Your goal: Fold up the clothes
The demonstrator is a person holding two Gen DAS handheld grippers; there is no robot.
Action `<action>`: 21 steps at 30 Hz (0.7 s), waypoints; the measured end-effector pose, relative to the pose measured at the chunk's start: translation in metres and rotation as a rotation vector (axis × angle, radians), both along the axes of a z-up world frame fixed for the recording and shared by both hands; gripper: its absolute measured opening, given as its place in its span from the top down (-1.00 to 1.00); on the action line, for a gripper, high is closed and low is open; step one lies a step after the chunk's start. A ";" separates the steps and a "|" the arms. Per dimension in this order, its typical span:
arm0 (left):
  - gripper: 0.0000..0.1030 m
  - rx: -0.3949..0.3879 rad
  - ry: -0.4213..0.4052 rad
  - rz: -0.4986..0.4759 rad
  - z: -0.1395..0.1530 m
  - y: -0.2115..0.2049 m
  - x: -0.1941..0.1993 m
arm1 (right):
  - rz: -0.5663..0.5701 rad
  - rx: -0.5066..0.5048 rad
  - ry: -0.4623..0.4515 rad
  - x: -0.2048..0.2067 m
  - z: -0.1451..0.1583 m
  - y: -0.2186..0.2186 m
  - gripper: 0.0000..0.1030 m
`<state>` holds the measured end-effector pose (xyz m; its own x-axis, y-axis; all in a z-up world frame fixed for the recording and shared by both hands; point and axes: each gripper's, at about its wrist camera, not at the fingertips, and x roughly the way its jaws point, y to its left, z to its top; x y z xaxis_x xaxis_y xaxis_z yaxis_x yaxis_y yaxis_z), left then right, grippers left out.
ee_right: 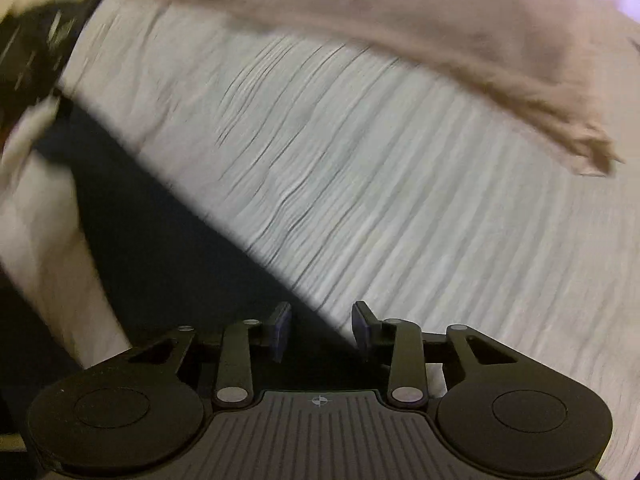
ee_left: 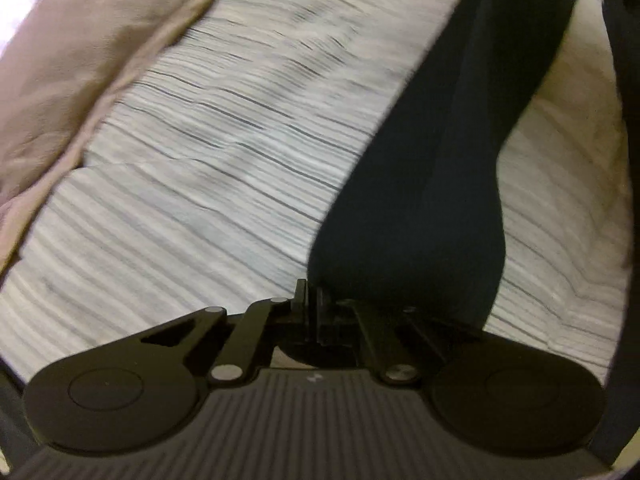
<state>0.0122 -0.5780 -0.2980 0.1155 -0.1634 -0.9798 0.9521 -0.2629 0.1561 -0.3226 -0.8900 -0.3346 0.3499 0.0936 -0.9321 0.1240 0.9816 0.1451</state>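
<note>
A: Closest in, what is the left tool (ee_left: 311,300) doing?

B: Its 2 fingers are pressed together, and the dark navy garment (ee_left: 420,184) runs right down to their tips. I'd judge it has an edge of that cloth pinched, though the contact point is dark and hard to read.

A: And the right tool (ee_right: 322,330)?

B: Jaws standing apart with a clear gap, nothing between them. The same navy garment (ee_right: 160,240) lies under and just ahead of its left finger, its straight edge cutting diagonally across the striped bedsheet (ee_right: 380,200).

A: So where is the cloth overall?

B: Stretched as a long dark band over the white, finely striped sheet (ee_left: 200,180), running away from both tools. Both views are smeared, so the hands are moving.

A: Farther back?

B: A beige blanket or second garment (ee_left: 80,60) lies bunched along the far side; in the right view it (ee_right: 440,40) ends in a ragged corner. I can't tell which it is.

A: How should the fold go, if 1 is underway?

B: My guess: keep the left pinch firm, let the right tool close on the free edge near its fingers, then carry both at matching height so the band lands flat, clear of the beige cloth.
</note>
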 end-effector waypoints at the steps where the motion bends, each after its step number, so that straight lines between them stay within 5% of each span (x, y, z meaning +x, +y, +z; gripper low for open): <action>1: 0.98 -0.012 -0.005 0.003 0.005 0.000 0.002 | -0.018 -0.009 0.000 -0.002 0.000 -0.006 0.30; 13: 0.98 -0.104 -0.080 0.032 0.040 -0.021 0.011 | 0.225 -0.127 0.179 -0.012 -0.033 0.011 0.31; 14: 0.98 -0.111 -0.086 0.034 0.042 -0.022 0.012 | 0.225 -0.129 0.186 -0.011 -0.035 0.013 0.52; 15: 0.98 -0.118 -0.091 0.036 0.045 -0.024 0.012 | 0.217 -0.131 0.174 -0.010 -0.034 0.010 0.92; 21: 0.97 -0.164 -0.117 0.090 0.058 -0.032 0.025 | 0.024 -0.195 -0.006 0.001 0.005 -0.021 0.91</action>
